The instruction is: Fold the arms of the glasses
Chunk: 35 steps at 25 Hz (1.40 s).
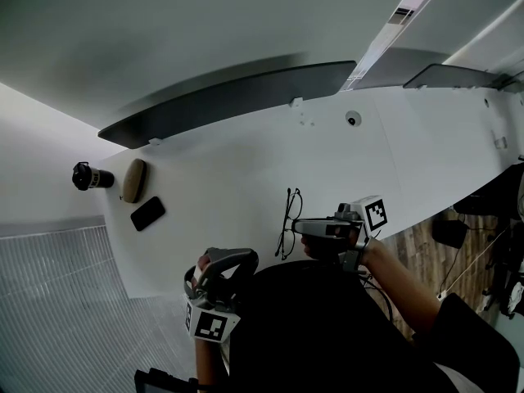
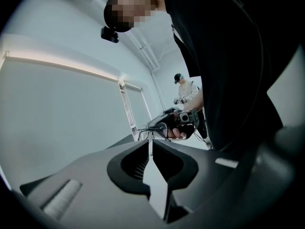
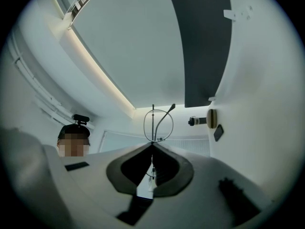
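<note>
Thin black wire glasses (image 1: 288, 219) hang over the white table (image 1: 246, 162), lenses one above the other in the head view. My right gripper (image 1: 296, 226) is shut on the frame. In the right gripper view the glasses (image 3: 159, 123) stand up from the closed tips of my right gripper (image 3: 152, 146), with one arm slanting up and right. My left gripper (image 1: 233, 260) is low, near my body and left of the glasses, holding nothing. In the left gripper view my left gripper (image 2: 151, 142) shows a narrow slit between its jaws, and it looks at the right gripper (image 2: 178, 123).
At the table's left end lie a tan oval case (image 1: 133, 180), a flat black case (image 1: 147, 213) and a black and white cylinder (image 1: 90, 177). A wooden floor (image 1: 426, 252) shows past the table's right edge. Another person (image 2: 187, 92) stands far off.
</note>
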### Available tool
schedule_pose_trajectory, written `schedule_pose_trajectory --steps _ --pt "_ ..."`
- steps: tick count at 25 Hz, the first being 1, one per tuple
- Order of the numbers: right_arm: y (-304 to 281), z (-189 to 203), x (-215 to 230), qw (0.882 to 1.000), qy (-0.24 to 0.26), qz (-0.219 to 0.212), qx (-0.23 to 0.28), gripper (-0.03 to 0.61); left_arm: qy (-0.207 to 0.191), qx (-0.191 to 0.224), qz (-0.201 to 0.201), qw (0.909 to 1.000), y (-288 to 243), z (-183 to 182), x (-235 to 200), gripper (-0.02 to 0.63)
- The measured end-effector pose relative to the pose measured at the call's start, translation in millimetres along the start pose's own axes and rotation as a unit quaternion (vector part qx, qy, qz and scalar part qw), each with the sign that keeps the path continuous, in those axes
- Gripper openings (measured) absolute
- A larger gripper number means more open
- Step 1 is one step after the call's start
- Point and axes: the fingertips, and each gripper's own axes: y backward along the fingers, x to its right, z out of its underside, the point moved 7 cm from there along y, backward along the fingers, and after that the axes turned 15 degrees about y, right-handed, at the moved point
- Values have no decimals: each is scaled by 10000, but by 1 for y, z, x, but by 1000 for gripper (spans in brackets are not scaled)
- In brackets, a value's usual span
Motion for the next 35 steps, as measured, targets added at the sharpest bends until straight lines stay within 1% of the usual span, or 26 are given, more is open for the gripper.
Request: schedule_pose_trajectory --steps 2,3,4,6,7,8,9,10,12,14,17,19,23,31,35 --pt "-2 0 -2 10000 16 -13 31 11 405 256 -63 9988 0 -3 -6 34" --pt "-1 0 -2 10000 29 -3 49 11 702 394 -122 9967 3 -2 -11 34" --pt "0 -1 -1 9999 57 -3 92 11 1059 539 -207 9927 7 2 -17 34" --pt "3 -2 1 9997 143 -13 194 11 1748 827 -421 9802 17 10 -29 34" --pt "6 -2 3 9996 191 -7 216 11 1978 944 -517 9743 21 15 -34 34" --pt "9 0 7 9995 230 6 211 11 2108 1017 -595 9704 25 19 -38 34" --pt "14 2 12 9995 249 24 190 11 2153 1036 -657 9688 28 23 -40 34" --pt "19 5 19 9996 231 56 165 11 2139 998 -705 9692 31 28 -41 32" --pt "32 12 36 9997 64 205 118 11 2066 827 -751 9720 35 36 -41 18" --pt "41 19 48 9992 -138 358 90 11 2041 703 -729 9737 38 42 -38 17" --pt "46 23 55 9985 -268 475 60 11 2036 584 -691 9749 37 47 -35 11" --pt "45 23 55 9986 -266 462 43 11 2060 522 -669 9749 36 51 -34 9" --pt "41 18 49 9990 -181 417 56 11 2125 578 -593 9737 32 49 -33 9" --pt "35 12 38 9994 -89 313 117 11 1953 498 -517 9781 28 43 -32 9" --pt "30 13 33 9997 -93 208 114 11 1791 582 -415 9812 24 38 -28 9"
